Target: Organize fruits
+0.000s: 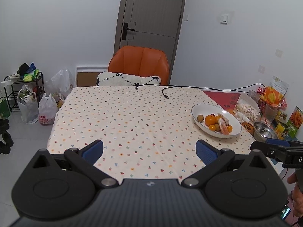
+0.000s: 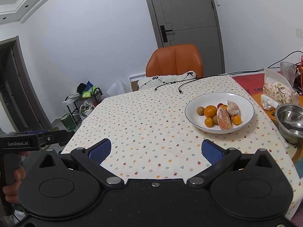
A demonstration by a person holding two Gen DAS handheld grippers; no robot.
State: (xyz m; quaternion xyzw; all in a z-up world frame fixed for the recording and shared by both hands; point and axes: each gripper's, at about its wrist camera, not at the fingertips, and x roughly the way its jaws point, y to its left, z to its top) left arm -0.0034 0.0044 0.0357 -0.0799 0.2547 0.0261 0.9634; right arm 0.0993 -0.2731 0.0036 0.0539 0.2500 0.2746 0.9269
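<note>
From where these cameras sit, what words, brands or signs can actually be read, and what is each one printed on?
"GenRobot.AI": white print on the black body of the left gripper, seen in the right wrist view.
"PER": red letters, cut off by a fold, on a white plastic bag on the floor.
"D": one white letter, cut off at the frame edge, on the right gripper.
Snack packets, cans and the red cloth carry print too blurred to read.

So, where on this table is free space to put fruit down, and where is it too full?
The flower-print tablecloth lies bare from the white fruit bowl across to the far-left edge, and between both open grippers and the black cable end. Crowded: the right side, with the steel bowl, the nut bag and the glass tumbler.
</note>
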